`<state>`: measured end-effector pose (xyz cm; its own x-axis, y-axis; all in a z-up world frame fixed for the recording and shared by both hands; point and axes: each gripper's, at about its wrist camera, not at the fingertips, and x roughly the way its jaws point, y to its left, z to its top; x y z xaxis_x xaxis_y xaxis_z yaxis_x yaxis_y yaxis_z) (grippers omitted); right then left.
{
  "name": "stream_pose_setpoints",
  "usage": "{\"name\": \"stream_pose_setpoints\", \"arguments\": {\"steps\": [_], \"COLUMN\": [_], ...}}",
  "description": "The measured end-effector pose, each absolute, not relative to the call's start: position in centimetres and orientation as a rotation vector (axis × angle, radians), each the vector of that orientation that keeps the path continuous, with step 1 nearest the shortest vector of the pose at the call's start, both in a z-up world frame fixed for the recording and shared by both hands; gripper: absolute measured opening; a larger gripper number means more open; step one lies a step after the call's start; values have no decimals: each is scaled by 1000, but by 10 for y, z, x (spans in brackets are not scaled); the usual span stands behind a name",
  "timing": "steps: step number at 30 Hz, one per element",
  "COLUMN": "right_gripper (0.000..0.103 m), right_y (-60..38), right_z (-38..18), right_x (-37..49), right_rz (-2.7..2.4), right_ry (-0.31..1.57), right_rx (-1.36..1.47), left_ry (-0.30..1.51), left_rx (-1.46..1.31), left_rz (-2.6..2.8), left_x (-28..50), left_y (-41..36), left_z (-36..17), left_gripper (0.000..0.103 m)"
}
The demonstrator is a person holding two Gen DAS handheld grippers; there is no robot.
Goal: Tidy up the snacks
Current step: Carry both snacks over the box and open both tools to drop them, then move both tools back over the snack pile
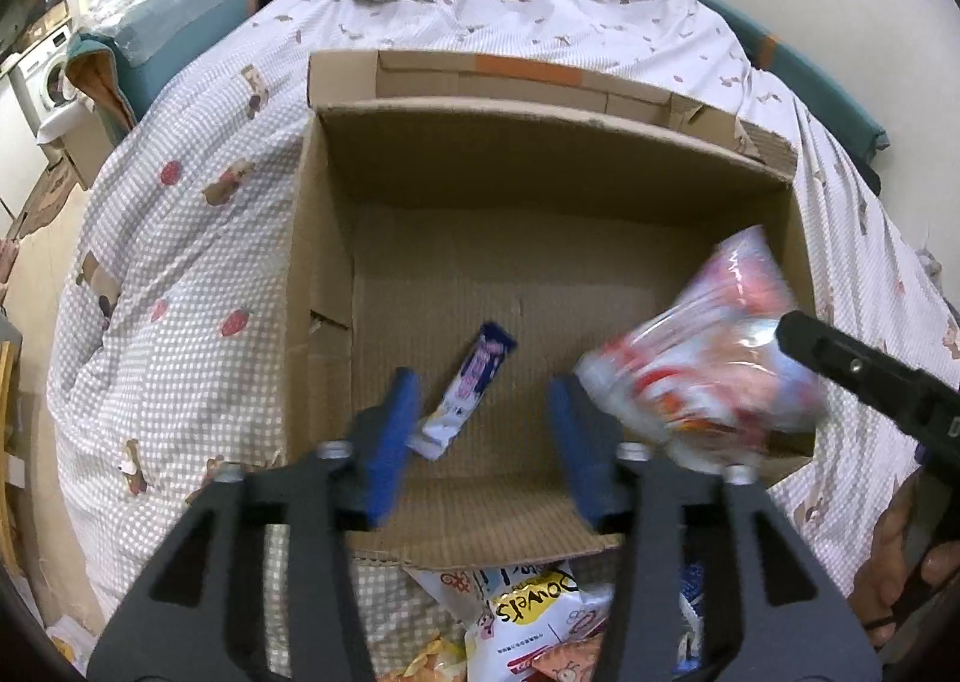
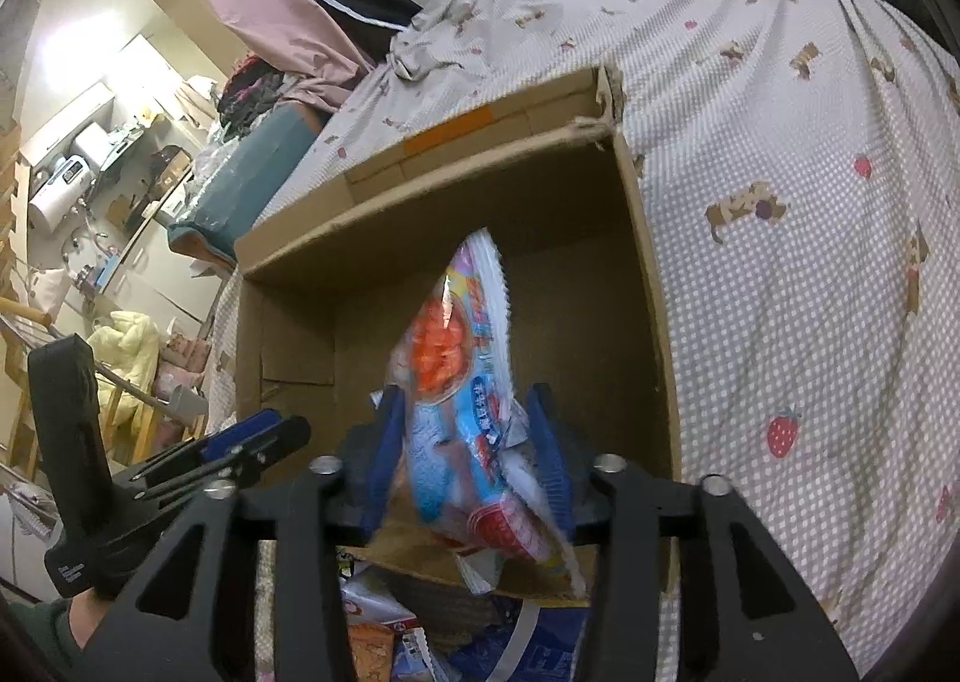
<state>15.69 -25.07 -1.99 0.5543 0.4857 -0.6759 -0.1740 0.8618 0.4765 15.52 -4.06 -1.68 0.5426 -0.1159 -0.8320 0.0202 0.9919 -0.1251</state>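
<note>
While gripped, snack bag (image 2: 462, 382) between fingers (image 2: 552, 454).

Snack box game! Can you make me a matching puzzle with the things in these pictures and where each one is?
Things:
1. snack bar
2. red and blue snack bag
3. yellow-label snack bag
4. cardboard box

Places:
A. on the checked bedspread
B. lying on the box floor
C. between the right gripper fingers
D. outside the box, in front of its near flap

Pairs: 1-B, 2-C, 3-D, 4-A
</note>
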Motion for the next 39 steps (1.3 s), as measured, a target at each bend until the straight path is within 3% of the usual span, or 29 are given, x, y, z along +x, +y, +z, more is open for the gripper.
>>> {"name": "stream_pose_setpoints", "arguments": {"steps": [1, 2, 4, 14, 28, 35, 36, 38, 39], "right_gripper": [65, 76, 86, 86, 89, 100, 100, 100, 100], "right_y": [-252, -253, -255, -259, -279, -286, -287, -287, -288], "right_z": [-16, -13, -8, 6, 35, 40, 40, 41, 42], "right_x": [155, 154, 153, 146, 67, 37, 32, 18, 12], "right_rz": [389, 383, 377, 387, 360, 364, 370, 375, 373], "right_ry": [884, 872, 852, 851, 820, 842, 850, 858, 856], "right_rx": [370, 364, 358, 358, 373, 393, 393, 377, 365], "left_ry": [980, 970, 951, 941, 893, 900, 905, 908, 909], "left_rx": [-99, -98, -92, -115, -156, -245, -268, -315, -330], "left_rz": [-73, -72, -72, -70, -41, -18, -25, 4, 15], "left_x": [154, 153, 151, 144, 73, 32, 24, 6, -2], "left_y": [-41, -41, -41, -35, -13, 10, 15, 26, 31], "left_z": [-14, -12, -8, 4, 37, 37, 37, 38, 38], "left_gripper": [72, 78, 87, 87, 89, 89, 91, 103, 103]}}
